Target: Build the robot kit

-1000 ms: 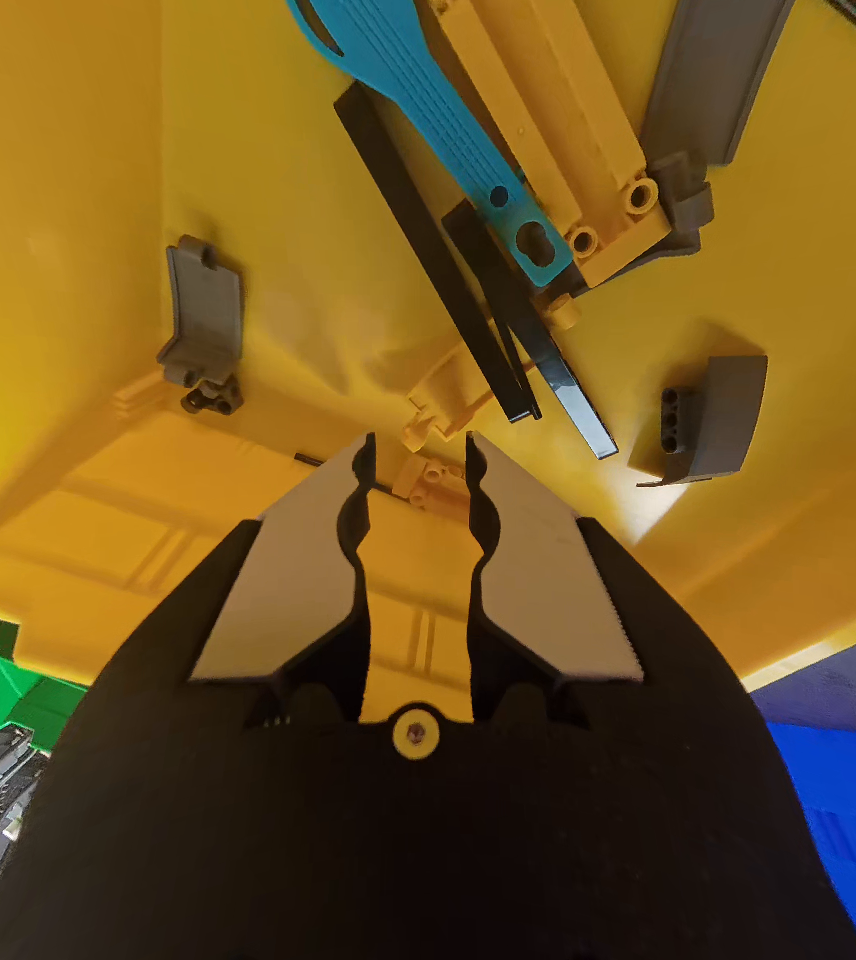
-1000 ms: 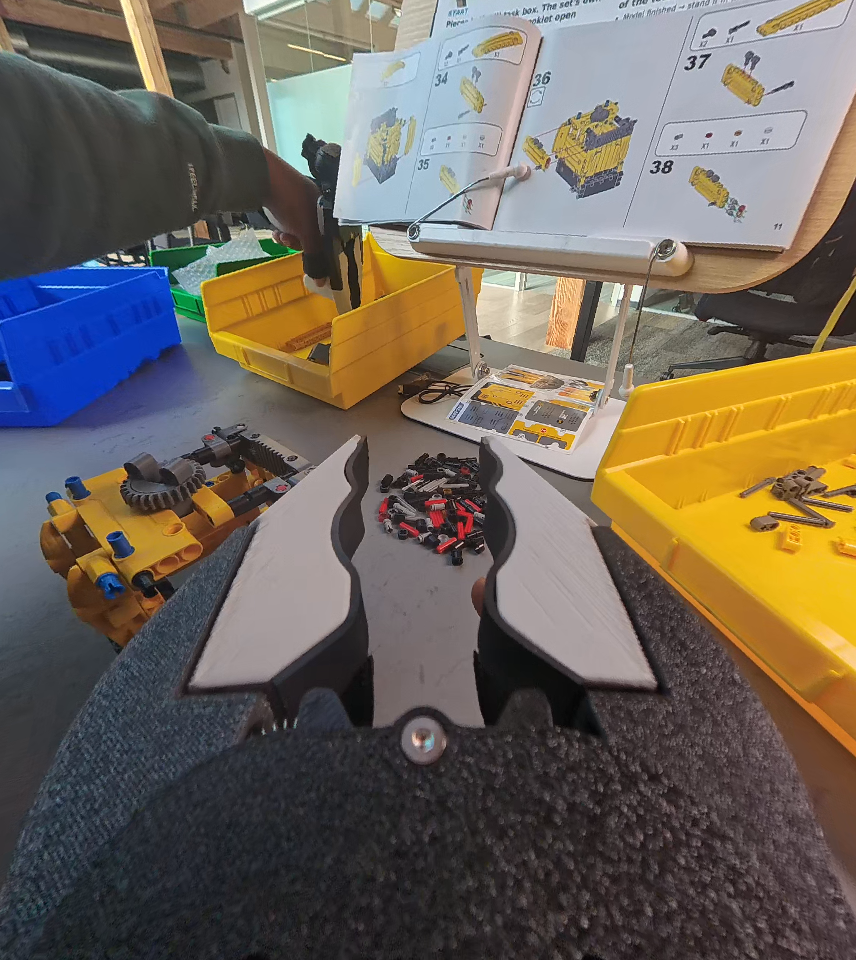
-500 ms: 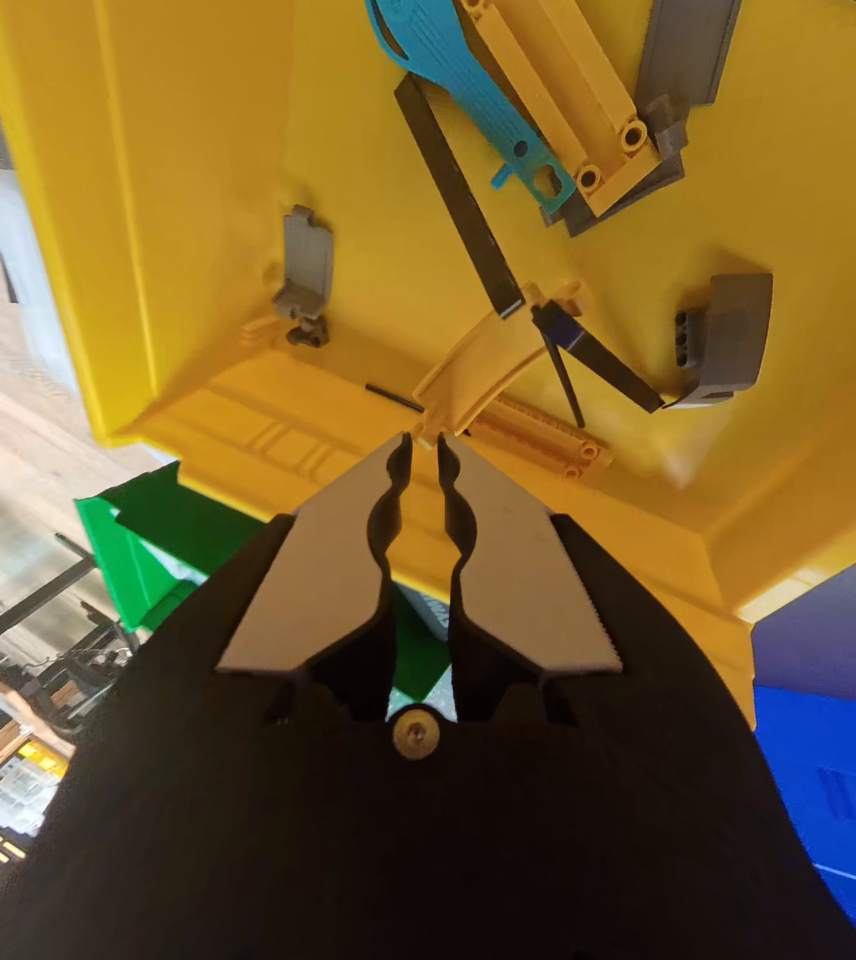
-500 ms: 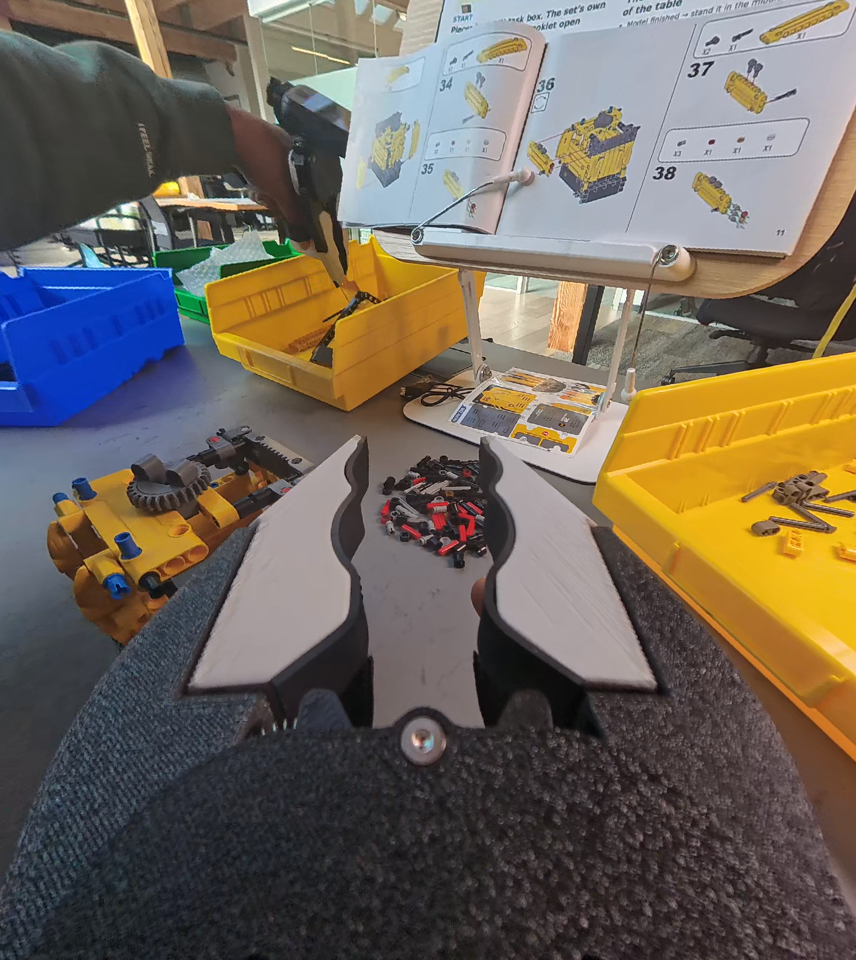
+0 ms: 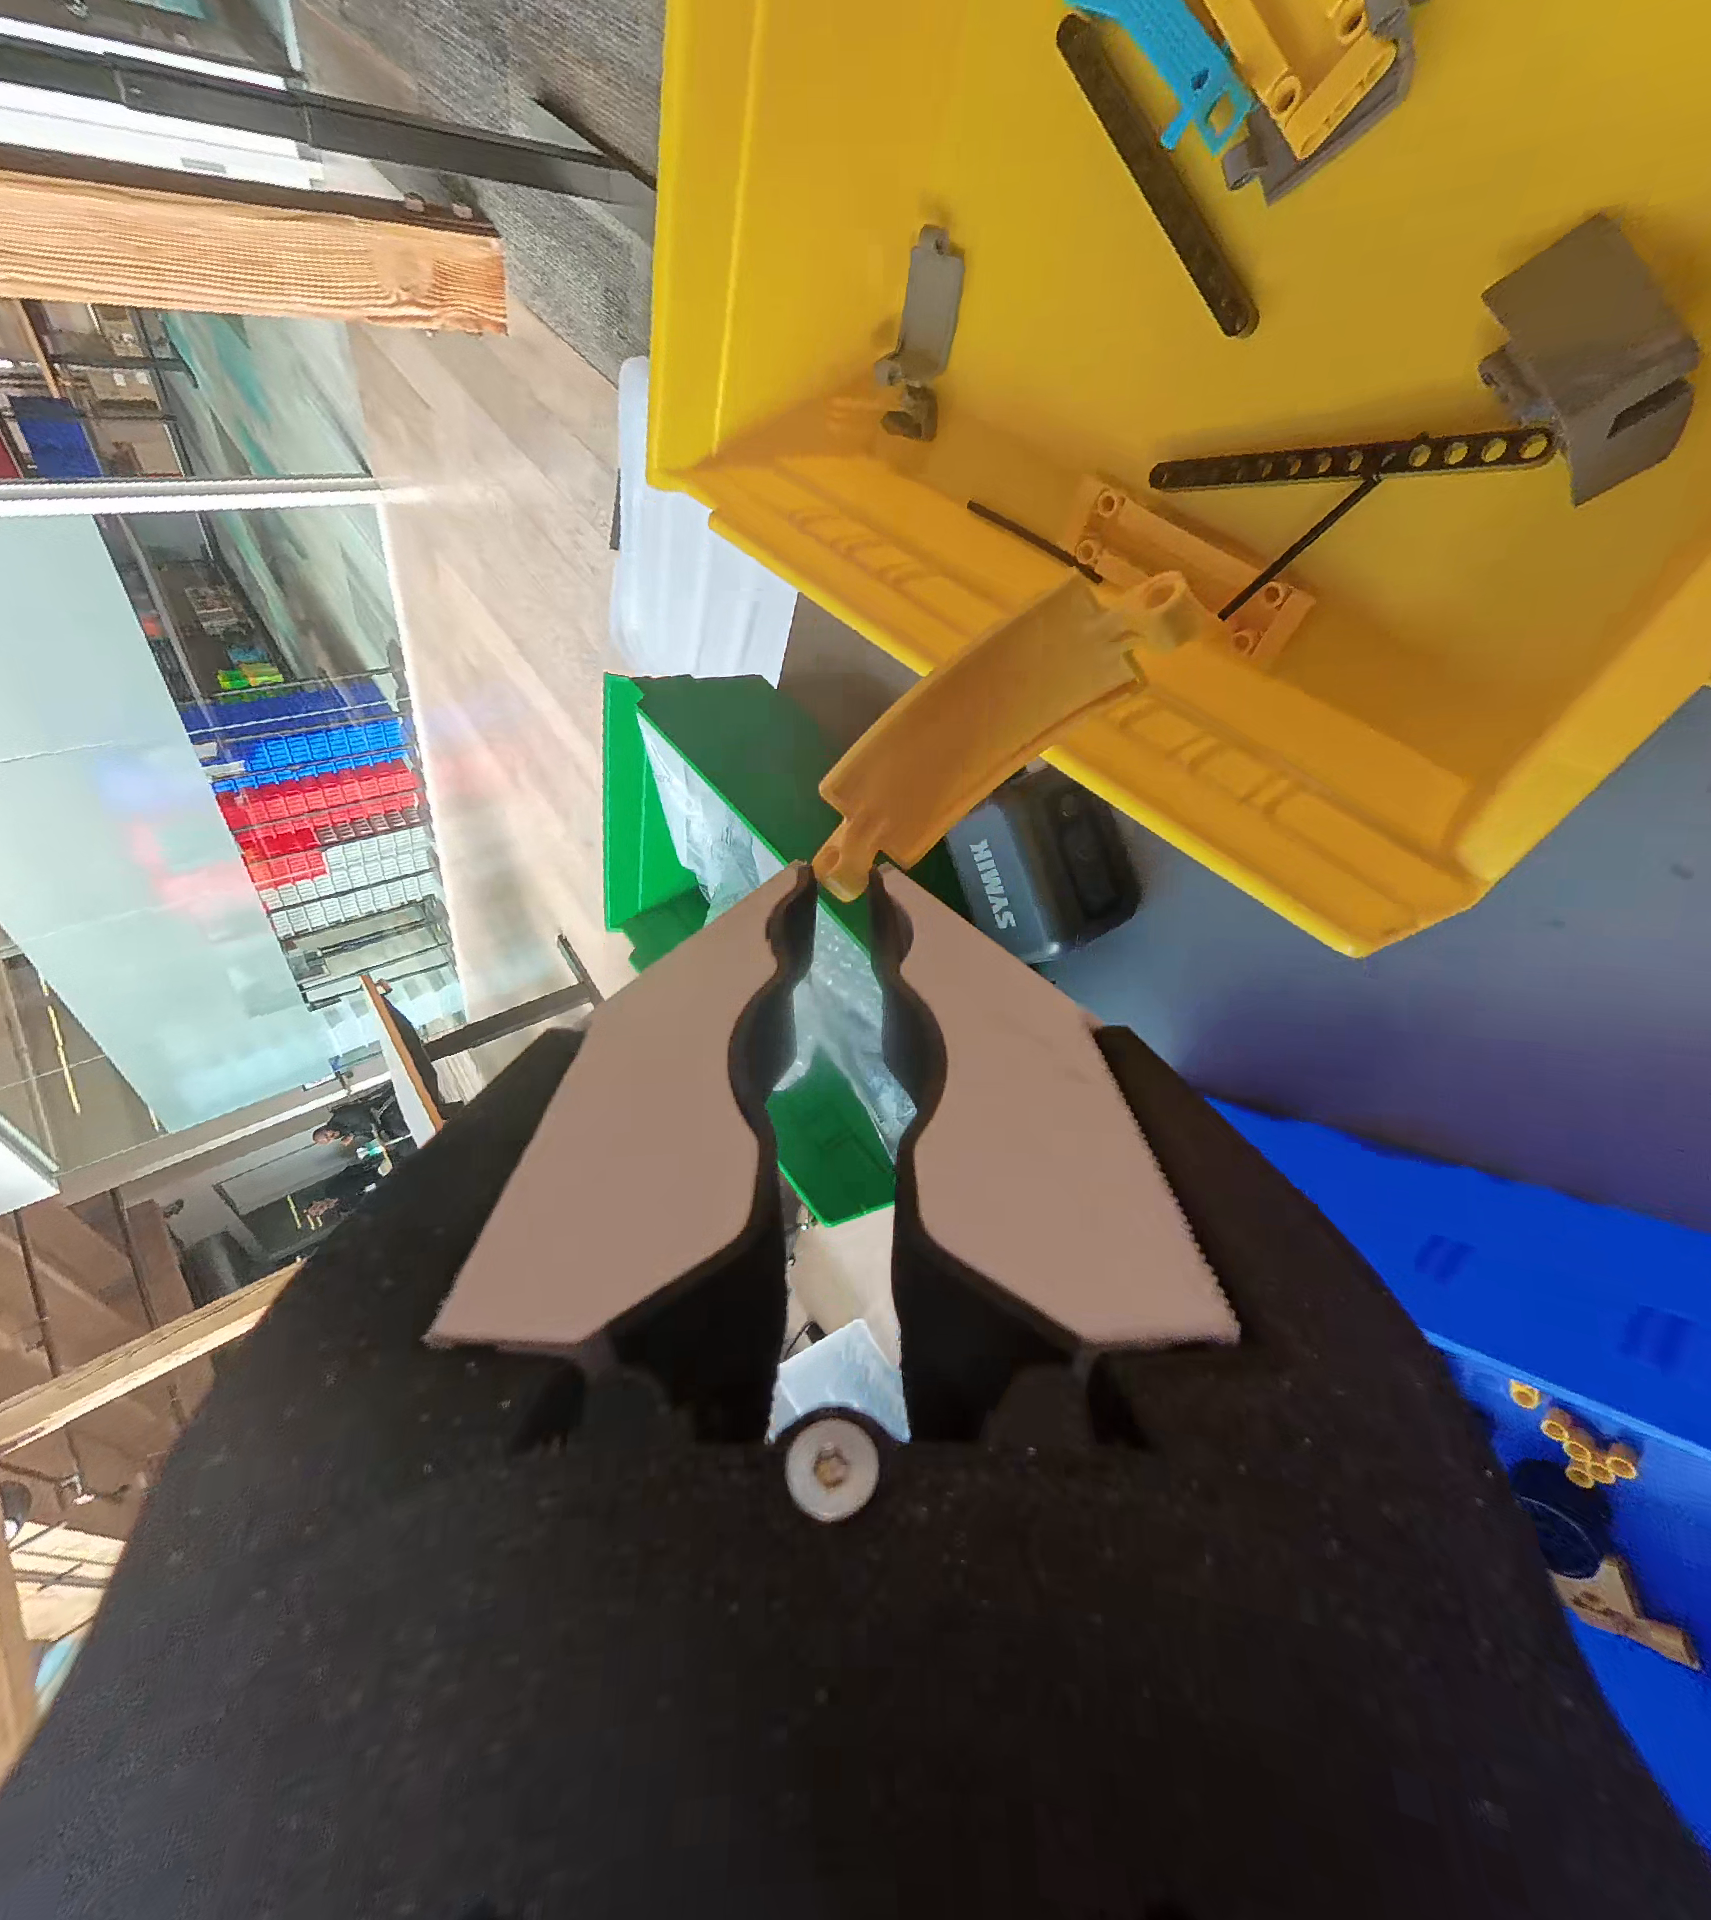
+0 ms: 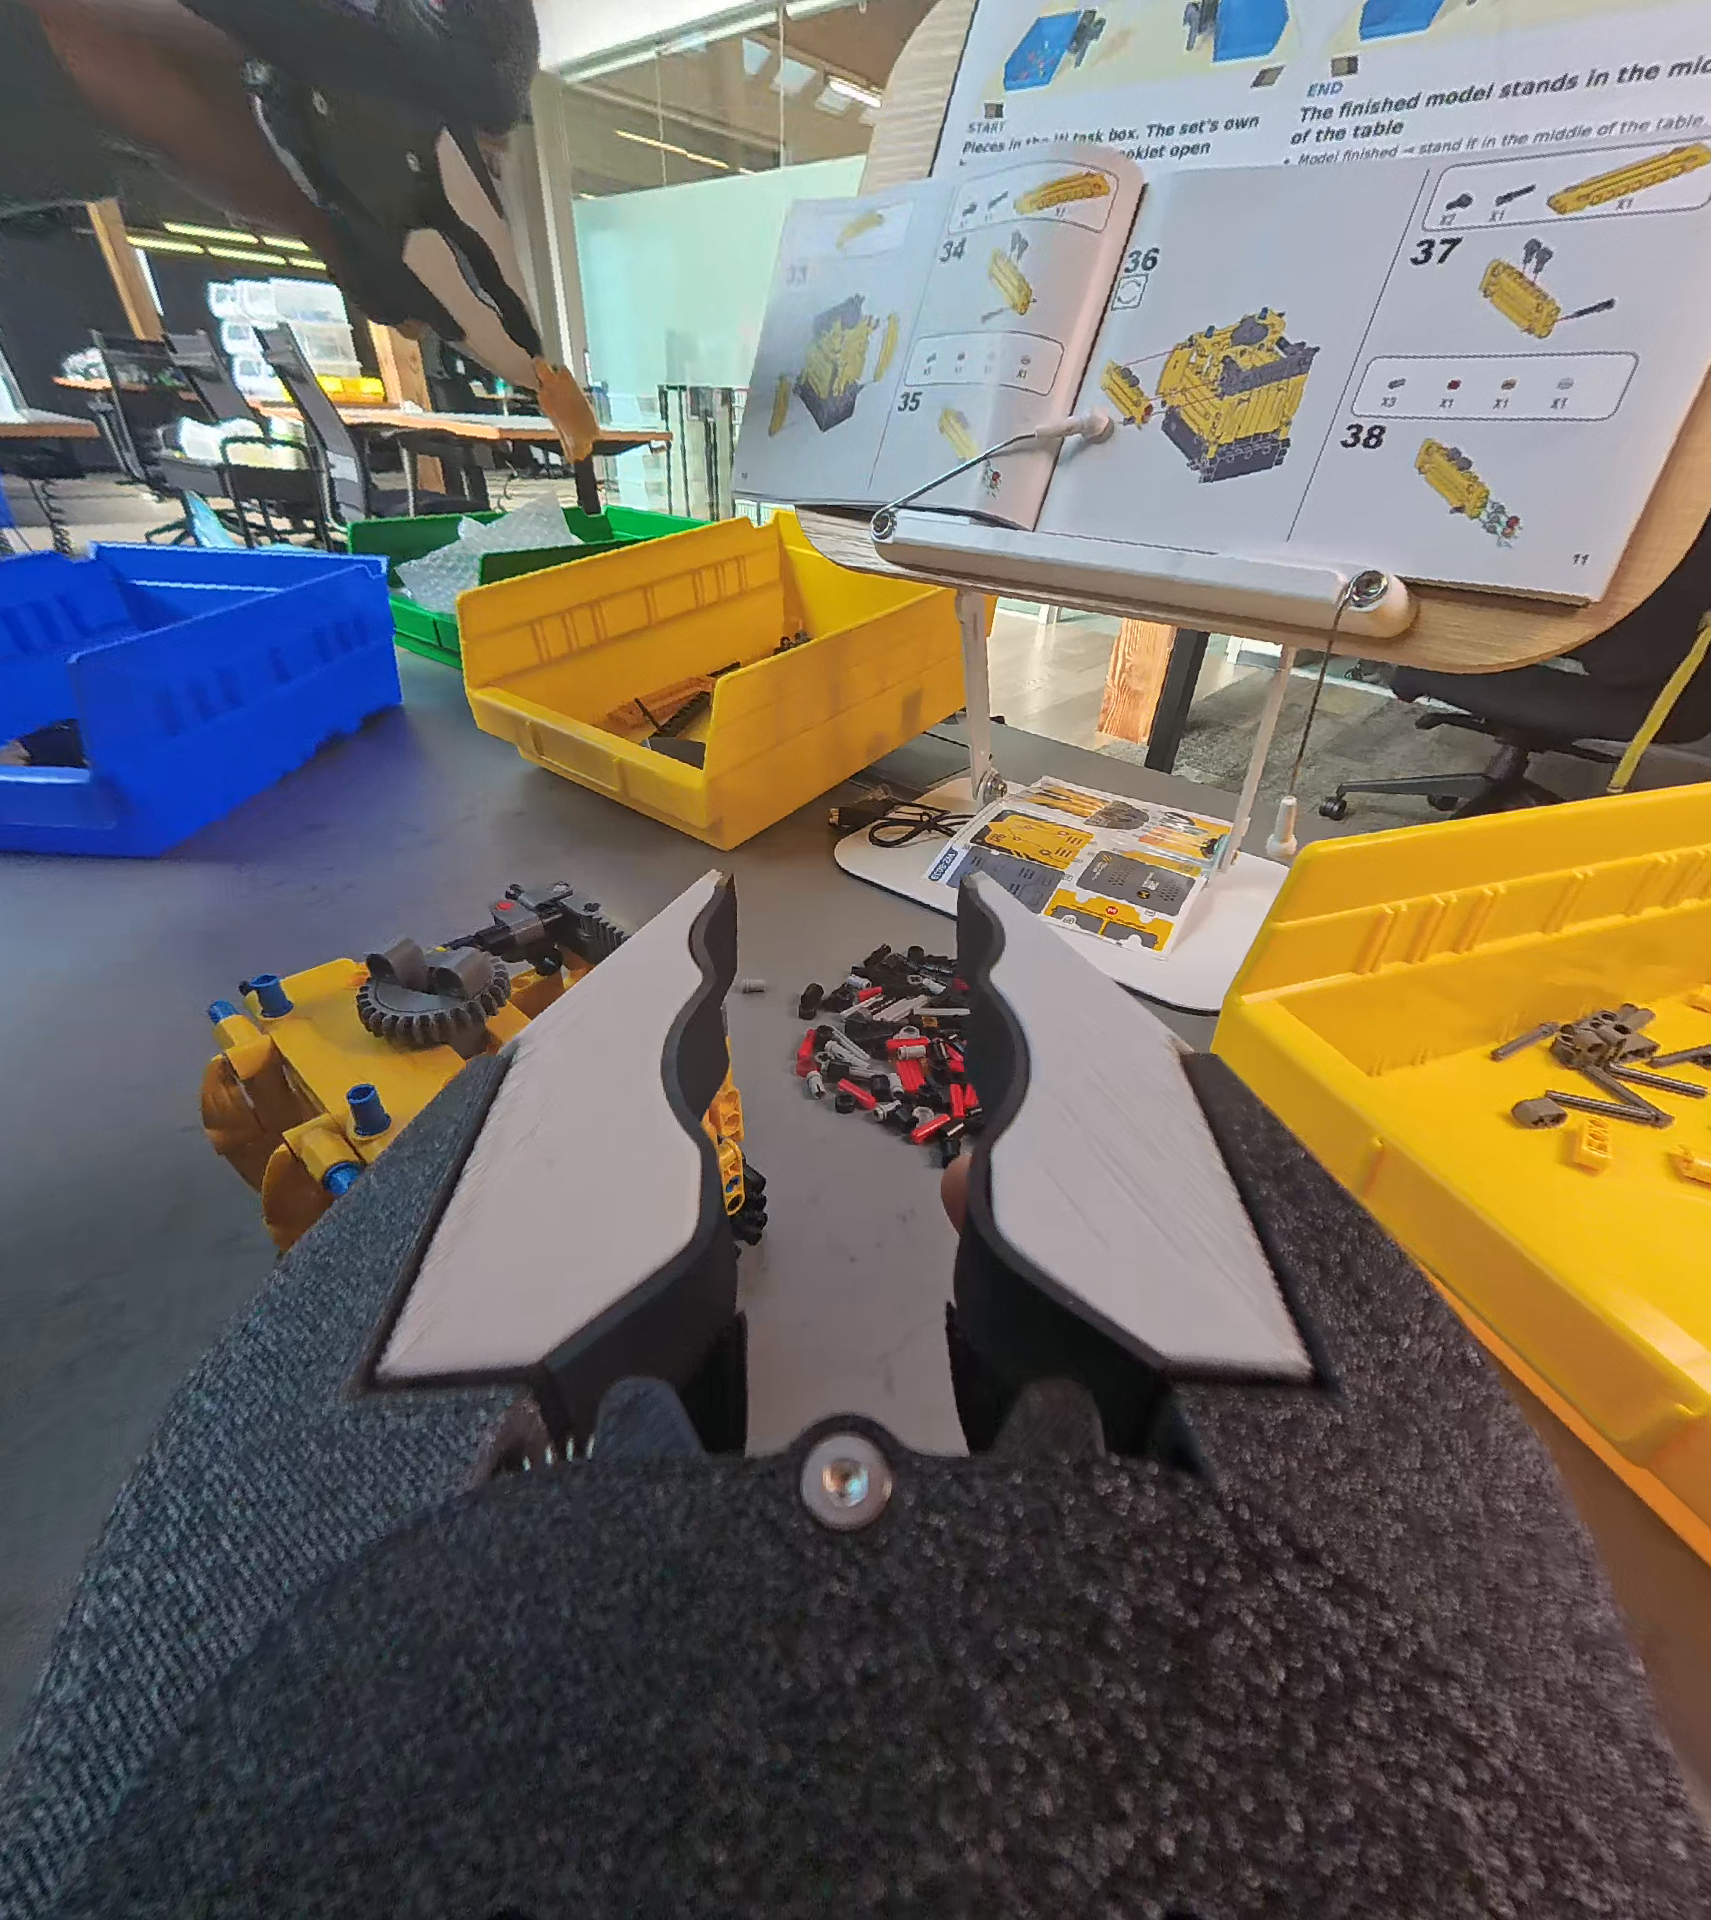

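My left gripper (image 5: 840, 878) is shut on one end of a curved yellow panel piece (image 5: 986, 717) and holds it in the air above the yellow bin (image 5: 778, 260). That bin holds black beams (image 5: 1350, 457), grey panels (image 5: 1589, 353) and a teal tool (image 5: 1173, 73). In the right wrist view the left gripper (image 6: 539, 358) shows high at the upper left with the yellow piece (image 6: 565, 410) at its tips. My right gripper (image 6: 846, 914) is open and empty, low over the grey table, between a partly built yellow model (image 6: 331, 1070) and a pile of small red, black and grey pins (image 6: 892, 1049).
A blue bin (image 6: 155, 675) stands at the left and a green bin (image 6: 518, 540) behind the yellow one (image 6: 726, 665). Another yellow bin (image 6: 1453, 1039) with grey parts is at the right. An open instruction booklet (image 6: 1298, 343) rests on a white stand (image 6: 1038, 852). The grippers' ends are close to 45 cm from one another.
My left gripper has closed on the curved yellow piece and lifted it up and out of the yellow bin. My right gripper has barely moved and stays open.
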Tool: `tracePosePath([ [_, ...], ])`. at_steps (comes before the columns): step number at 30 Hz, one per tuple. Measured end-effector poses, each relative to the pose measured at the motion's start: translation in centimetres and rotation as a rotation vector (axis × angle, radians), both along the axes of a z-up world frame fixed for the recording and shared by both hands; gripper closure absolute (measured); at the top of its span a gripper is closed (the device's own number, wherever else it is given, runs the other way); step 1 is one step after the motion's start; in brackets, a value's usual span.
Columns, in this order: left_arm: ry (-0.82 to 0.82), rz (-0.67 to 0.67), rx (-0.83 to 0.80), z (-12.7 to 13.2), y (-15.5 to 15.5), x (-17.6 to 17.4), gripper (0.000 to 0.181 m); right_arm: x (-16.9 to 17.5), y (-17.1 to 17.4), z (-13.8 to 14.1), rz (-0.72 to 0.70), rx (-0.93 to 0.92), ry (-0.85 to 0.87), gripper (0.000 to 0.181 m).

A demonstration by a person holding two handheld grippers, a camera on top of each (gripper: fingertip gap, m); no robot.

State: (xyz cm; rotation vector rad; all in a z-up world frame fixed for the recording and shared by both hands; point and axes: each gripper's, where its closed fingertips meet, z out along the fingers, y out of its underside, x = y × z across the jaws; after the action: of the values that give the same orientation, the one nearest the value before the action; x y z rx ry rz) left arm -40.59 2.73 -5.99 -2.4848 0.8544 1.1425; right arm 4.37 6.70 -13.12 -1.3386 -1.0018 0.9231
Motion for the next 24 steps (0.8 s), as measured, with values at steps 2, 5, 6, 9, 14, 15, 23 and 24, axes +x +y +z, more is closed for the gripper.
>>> tracePosePath([
  [2,-0.048,-0.015,0.075,0.9,-1.2,1.4,0.172,0.2,0.0,0.3,-0.007,0.009,0.006,0.139],
  [5,-0.224,-0.105,0.198,1.4,-2.9,7.0,0.173,0.5,-0.1,0.3,-0.001,0.005,-0.001,0.139],
  [6,-0.297,-0.15,0.232,1.2,-3.5,9.7,0.172,0.5,0.0,0.4,-0.001,0.001,0.004,0.139],
  [9,-0.491,-0.282,0.281,-1.2,-6.1,18.0,0.172,0.9,-0.3,1.1,0.008,0.012,0.024,0.139],
  [14,-0.823,-0.376,0.189,-10.8,-10.4,29.7,0.172,0.6,-3.1,-0.3,0.2,-0.01,-0.103,0.13],
  [15,-0.874,-0.369,0.178,-12.5,-10.7,31.2,0.172,0.6,-4.0,-0.8,0.244,-0.004,-0.138,0.129],
  [23,-0.902,-0.355,0.025,-20.4,-11.3,35.7,0.172,0.4,-8.9,-5.1,0.412,0.128,-0.41,0.13],
  [24,-0.897,-0.365,0.027,-20.6,-11.3,35.9,0.172,0.3,-8.9,-5.2,0.403,0.141,-0.417,0.131],
])
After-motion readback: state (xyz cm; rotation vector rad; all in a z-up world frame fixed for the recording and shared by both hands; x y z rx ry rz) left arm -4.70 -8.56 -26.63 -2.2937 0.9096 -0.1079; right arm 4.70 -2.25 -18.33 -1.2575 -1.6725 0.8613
